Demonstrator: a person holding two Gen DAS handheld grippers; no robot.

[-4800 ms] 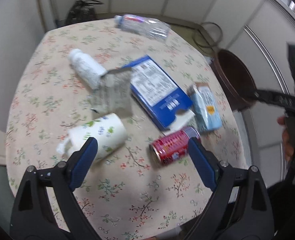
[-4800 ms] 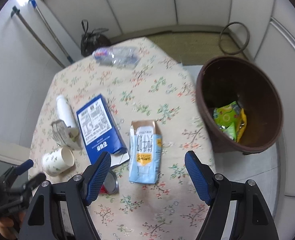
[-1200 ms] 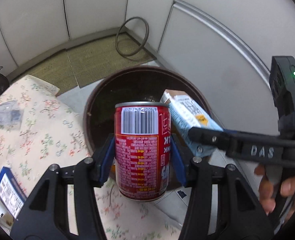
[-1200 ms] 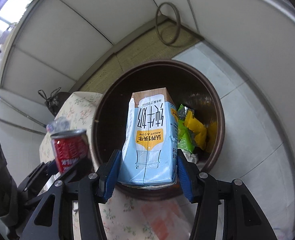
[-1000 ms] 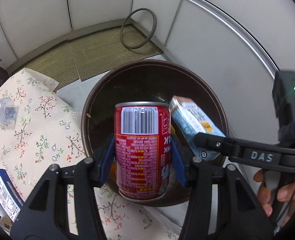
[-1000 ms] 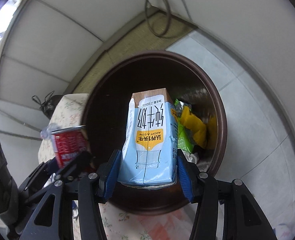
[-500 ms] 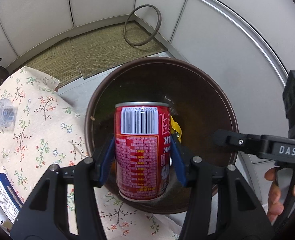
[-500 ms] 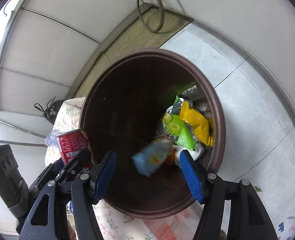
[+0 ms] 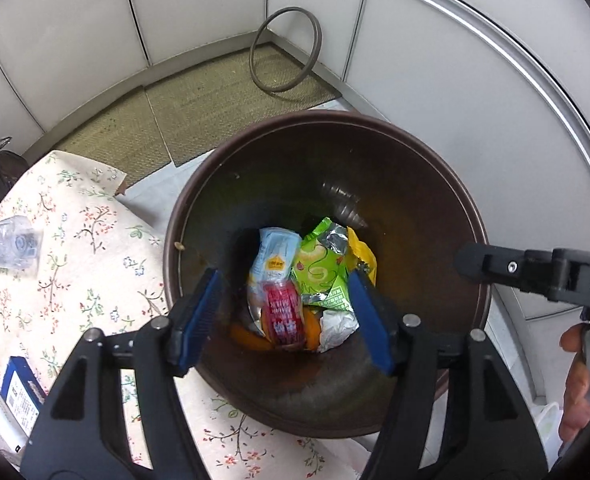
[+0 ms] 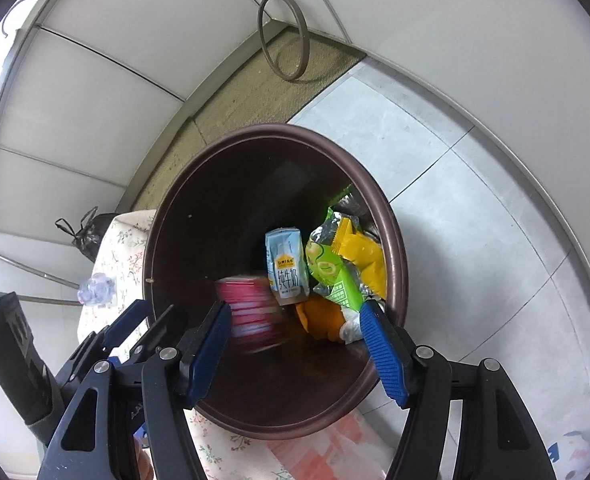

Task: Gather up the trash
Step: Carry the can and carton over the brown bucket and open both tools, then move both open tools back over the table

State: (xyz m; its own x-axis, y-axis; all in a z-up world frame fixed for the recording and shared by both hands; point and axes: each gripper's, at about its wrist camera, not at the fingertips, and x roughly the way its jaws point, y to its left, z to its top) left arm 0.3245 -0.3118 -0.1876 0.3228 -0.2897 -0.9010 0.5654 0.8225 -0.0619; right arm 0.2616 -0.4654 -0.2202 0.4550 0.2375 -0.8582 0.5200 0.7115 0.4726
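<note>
Both grippers hang above the mouth of the brown trash bin (image 9: 427,184), and both stand released with nothing between their blue pads. Seen along the left gripper (image 9: 291,314), the red can (image 9: 283,312) lies straight ahead between the spread fingers, down at the bottom of the bin, its image blurred. Just beyond the can lies the light blue milk carton (image 9: 274,256), touching it, and ahead to the right of the left gripper sit the green snack wrapper (image 9: 321,268) and a yellow wrapper (image 9: 361,254) behind it, with a crumpled bit of silver foil (image 9: 337,326) close by the right pad. To the left of this gripper the counter (image 9: 75,248), under a floral cloth, reaches up to the bin's rim; on it lie a clear plastic bottle (image 9: 9,242) far to the left and a blue box (image 9: 21,388) near the left finger's base. The right gripper (image 10: 295,344) shows the same heap: the can (image 10: 251,312) ahead and slightly left as a red smear, the carton (image 10: 287,266) upright-looking just past it, the green wrapper (image 10: 329,272) ahead to the right. In the right wrist view the left gripper (image 10: 141,320) appears off to the left at the bin's edge. On the floor beyond the bin lie a woven mat (image 9: 199,108) and a ring (image 9: 285,54) leaning on the wall.
</note>
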